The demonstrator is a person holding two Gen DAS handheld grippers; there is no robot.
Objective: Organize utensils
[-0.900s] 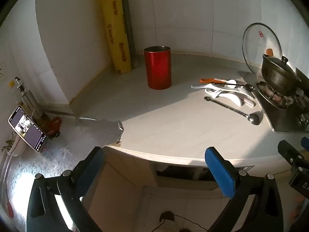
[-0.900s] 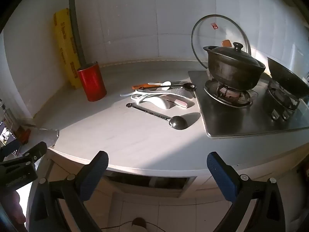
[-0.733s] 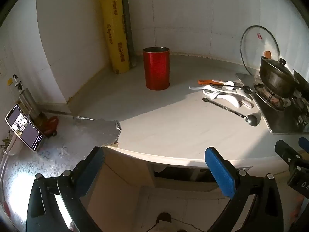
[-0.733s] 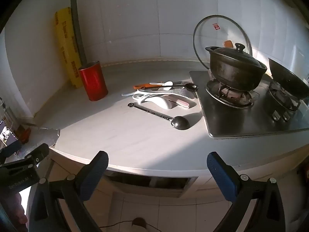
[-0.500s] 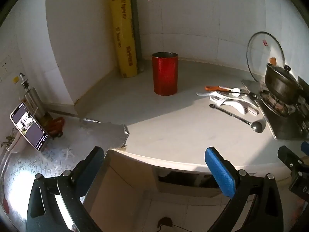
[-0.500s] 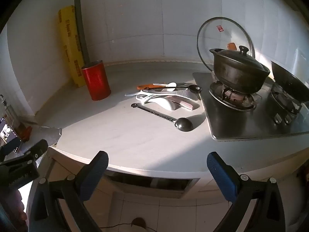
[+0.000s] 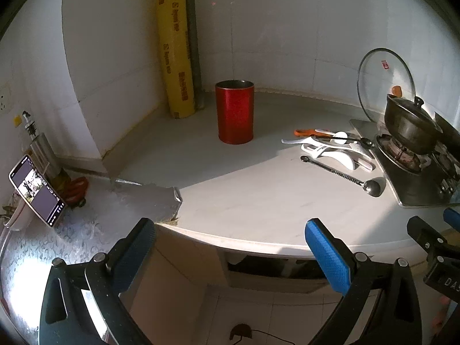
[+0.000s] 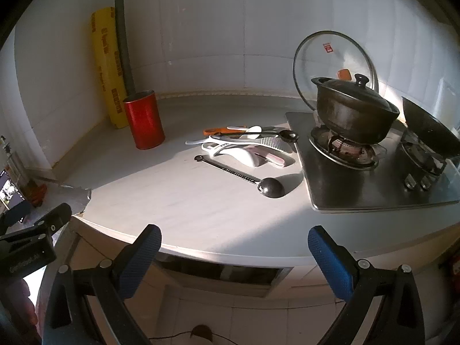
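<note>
- At lower frame in my left wrist view, left gripper (image 7: 230,244) jaws stand wide apart, nothing between them; they hang off the counter (image 7: 258,201) edge, over the floor.
- Right gripper (image 8: 234,248), lower frame of its view: jaws likewise spread, empty, short of the counter edge.
- Utensil pile (image 8: 247,143) lies mid-frame in the right view, just beside the stove (image 8: 373,178); black ladle (image 8: 244,176) lies apart, nearer me.
- Red canister (image 8: 144,120) stands upright, left of centre, well apart from the pile.
- Yellow roll (image 7: 175,51) leans in the upper-left corner; black pot (image 8: 353,109) sits on the burner, glass lid (image 8: 333,57) behind it.
</note>
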